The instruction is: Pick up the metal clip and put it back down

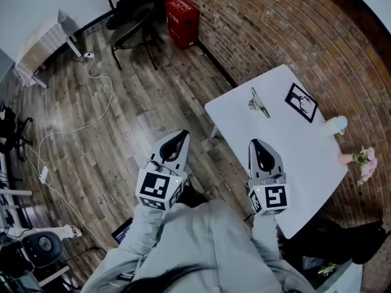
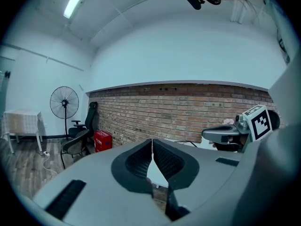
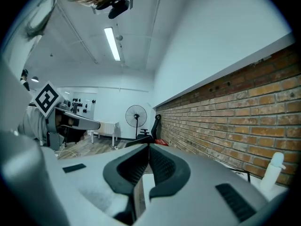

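Note:
The metal clip (image 1: 258, 104) lies on the white table (image 1: 244, 127) near its far left corner, seen in the head view. My right gripper (image 1: 259, 144) hovers over the table's near part, well short of the clip, jaws shut with nothing between them. My left gripper (image 1: 179, 137) is over the wooden floor to the left of the table, also shut and empty. In the left gripper view the left gripper (image 2: 152, 141) points level at the brick wall. In the right gripper view the right gripper (image 3: 149, 147) does the same. The clip is hidden in both.
A black-framed picture (image 1: 301, 101), a white bottle (image 1: 335, 124) and a small flower piece (image 1: 361, 161) sit along the table's far side by the brick wall (image 1: 287, 29). A red crate (image 1: 182, 21), office chairs (image 1: 131, 17), a fan and a white cable (image 1: 98, 115) are on the floor.

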Available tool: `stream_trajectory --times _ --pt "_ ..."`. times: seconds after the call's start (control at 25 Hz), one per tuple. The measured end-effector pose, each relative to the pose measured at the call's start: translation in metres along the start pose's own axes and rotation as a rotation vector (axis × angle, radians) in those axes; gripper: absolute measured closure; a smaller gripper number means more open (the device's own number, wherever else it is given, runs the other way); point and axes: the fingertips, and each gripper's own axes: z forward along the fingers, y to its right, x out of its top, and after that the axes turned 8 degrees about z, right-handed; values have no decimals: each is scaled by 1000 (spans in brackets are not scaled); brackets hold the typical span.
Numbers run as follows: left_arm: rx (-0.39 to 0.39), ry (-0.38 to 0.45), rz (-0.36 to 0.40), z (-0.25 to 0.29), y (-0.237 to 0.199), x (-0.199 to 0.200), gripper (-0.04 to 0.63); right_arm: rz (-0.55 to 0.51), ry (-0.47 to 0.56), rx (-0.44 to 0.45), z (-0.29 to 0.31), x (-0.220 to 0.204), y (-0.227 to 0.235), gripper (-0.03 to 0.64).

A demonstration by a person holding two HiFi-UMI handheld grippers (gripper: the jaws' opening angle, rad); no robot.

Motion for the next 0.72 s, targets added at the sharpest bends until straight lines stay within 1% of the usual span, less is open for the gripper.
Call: stream_trajectory --times 0.16,0.32,0.52,0.72 --pt "-34 -4 0 14 -39 -2 561 11 -15 -64 30 0 -4 592" --pt "-66 -16 -5 24 -67 -9 561 18 -34 -122 47 -2 -7 592" --pt "-97 -30 -24 41 -82 -18 561 21 -81 -163 59 -13 -3 592" --pt "-123 -57 -37 71 -89 -28 561 28 -104 -176 82 -22 13 592"
